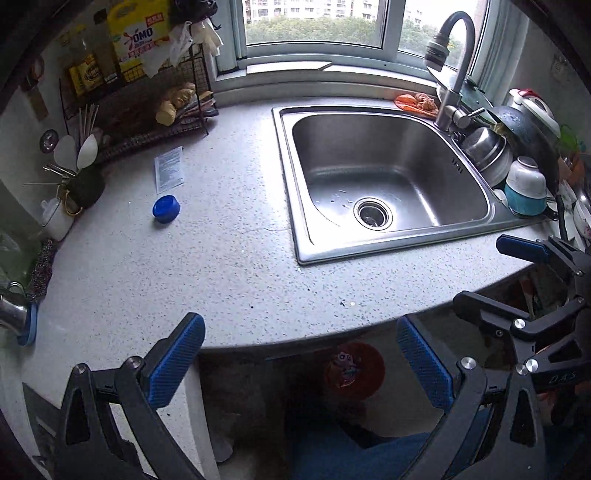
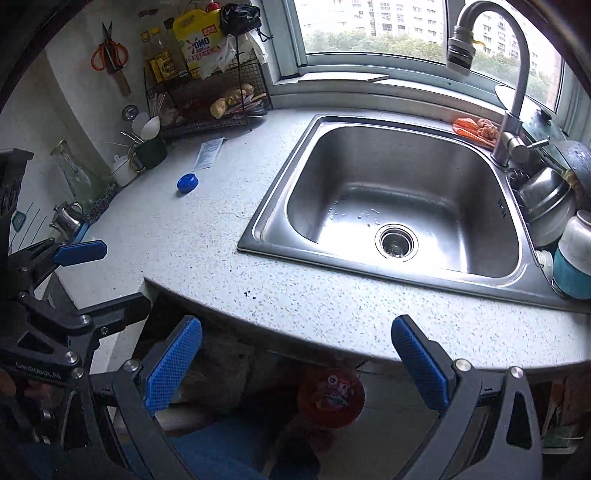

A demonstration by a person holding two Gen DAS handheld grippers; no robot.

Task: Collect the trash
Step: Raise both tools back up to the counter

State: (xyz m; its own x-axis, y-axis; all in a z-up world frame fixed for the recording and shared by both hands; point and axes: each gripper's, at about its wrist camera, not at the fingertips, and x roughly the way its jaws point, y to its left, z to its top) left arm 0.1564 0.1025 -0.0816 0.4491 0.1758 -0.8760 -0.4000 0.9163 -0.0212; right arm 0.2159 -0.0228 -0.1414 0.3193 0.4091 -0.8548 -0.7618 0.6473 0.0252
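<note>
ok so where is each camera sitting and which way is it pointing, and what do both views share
Left wrist: on the left gripper at the counter's front edge, facing the window over the countertop; its open blue pads frame the bottom, the right gripper enters at right.
Right wrist: on the right gripper, same heading, nearer the sink; the left gripper enters at left.
Both show the sink, faucet, blue cap, paper packet and red bin below.

The bench is viewed from above its front edge by both wrist cameras, faced toward the window. The sink, cap and rack are shared.
</note>
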